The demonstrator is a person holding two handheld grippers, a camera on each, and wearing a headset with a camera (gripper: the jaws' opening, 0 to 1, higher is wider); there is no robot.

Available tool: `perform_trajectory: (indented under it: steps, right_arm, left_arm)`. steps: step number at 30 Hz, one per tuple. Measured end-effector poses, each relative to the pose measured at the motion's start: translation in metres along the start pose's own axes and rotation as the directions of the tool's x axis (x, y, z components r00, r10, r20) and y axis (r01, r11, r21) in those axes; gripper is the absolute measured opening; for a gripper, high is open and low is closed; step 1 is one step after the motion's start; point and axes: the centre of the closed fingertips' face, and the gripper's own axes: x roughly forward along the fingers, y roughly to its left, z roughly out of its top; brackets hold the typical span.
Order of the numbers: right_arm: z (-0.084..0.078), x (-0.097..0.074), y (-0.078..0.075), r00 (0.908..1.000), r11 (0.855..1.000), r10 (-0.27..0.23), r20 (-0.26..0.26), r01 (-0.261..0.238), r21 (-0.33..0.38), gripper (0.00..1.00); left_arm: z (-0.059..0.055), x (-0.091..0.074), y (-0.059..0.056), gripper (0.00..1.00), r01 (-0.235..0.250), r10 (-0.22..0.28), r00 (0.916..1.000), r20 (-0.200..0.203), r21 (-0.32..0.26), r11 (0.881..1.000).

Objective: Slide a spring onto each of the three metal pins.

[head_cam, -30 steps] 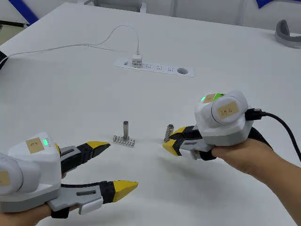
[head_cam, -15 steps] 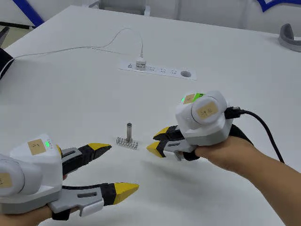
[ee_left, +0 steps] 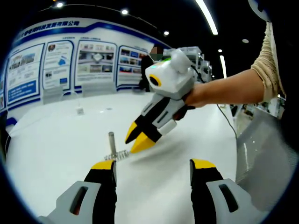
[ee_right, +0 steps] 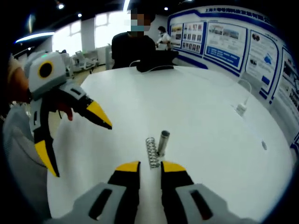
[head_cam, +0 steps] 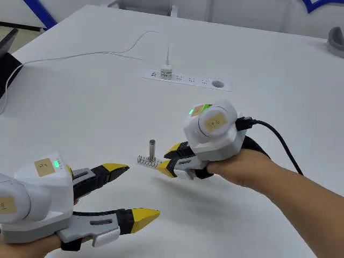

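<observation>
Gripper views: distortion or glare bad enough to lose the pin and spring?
Left gripper view: strong fisheye bending, ceiling lights bright, pin and spring small but clear. Right gripper view: same bending, both sharp near centre. Head view: even light, soft shadows, little distortion.

Shiny metal pin [head_cam: 152, 148], wire spring [head_cam: 145, 160]; matt tbl [head_cam: 107, 97]

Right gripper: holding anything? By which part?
Apparently nothing: the right gripper has its jaws slightly apart at the near end of the spring lying beside the pin.
</observation>
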Motion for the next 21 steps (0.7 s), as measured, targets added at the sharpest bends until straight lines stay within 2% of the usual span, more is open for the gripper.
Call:
perform_trajectory:
  steps: [5, 13, 21]
  right_arm:
    - [0.002, 0.007, -0.002, 0.9999, 1.0, 0.013, -0.006, -0.013, -0.003, 0.18]
    - [-0.007, 0.018, -0.001, 0.9985, 0.999, 0.036, -0.04, -0.036, -0.001, 0.18]
    - [-0.009, 0.023, 0.0, 0.998, 0.999, 0.045, -0.044, -0.045, 0.01, 0.17]
  left_arm:
    - [-0.001, 0.0, 0.0, 0.64, -0.002, 0.002, 1.0, -0.004, -0.002, 1.0]
    - [-0.003, -0.002, 0.003, 0.64, -0.013, 0.013, 0.9999, -0.008, -0.007, 1.0]
    - [-0.004, -0.003, 0.003, 0.64, -0.019, 0.019, 0.9998, -0.011, -0.01, 1.0]
